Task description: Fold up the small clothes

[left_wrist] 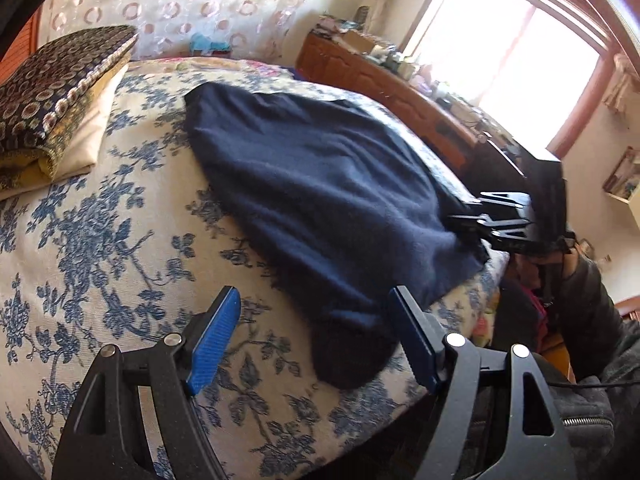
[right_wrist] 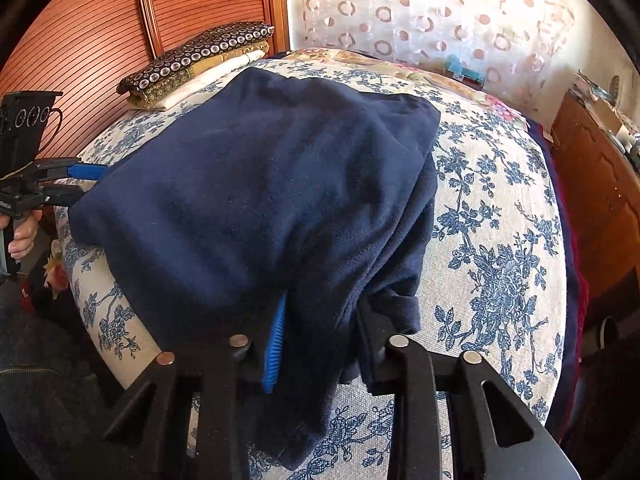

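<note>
Right wrist view: the right gripper [right_wrist: 320, 344] has its jaws drawn narrow around a bunched edge of the navy garment [right_wrist: 260, 200]. Cloth fills the gap between the blue pad [right_wrist: 274, 356] and the opposite finger, so the gripper reads as clamped on the fabric. The garment lies across the near part of the bed cover [right_wrist: 500, 220], a cream cloth with a blue floral print, and appears doubled at its right edge, where several layers stack.

Left wrist view: the left gripper [left_wrist: 316, 344] stands wide, with both blue pads apart and nothing pressed between them. A loose corner of the garment [left_wrist: 320, 200] lies on the bed between and just ahead of the fingers. The right gripper [left_wrist: 472, 216] shows at the garment's far edge, touching the cloth.

A stack of folded linens [right_wrist: 200, 64] rests well apart from the garment, near the wooden headboard [right_wrist: 120, 40].

Step in hand, as judged: securing two points of the garment before a fold. One side is gripped; the other is not yet.

Next move calls for: lowering the left gripper onto the near corner, closing on all layers there, then lifting both sides evenly. Uneven lift is likely to let the stacked layers slide apart.
</note>
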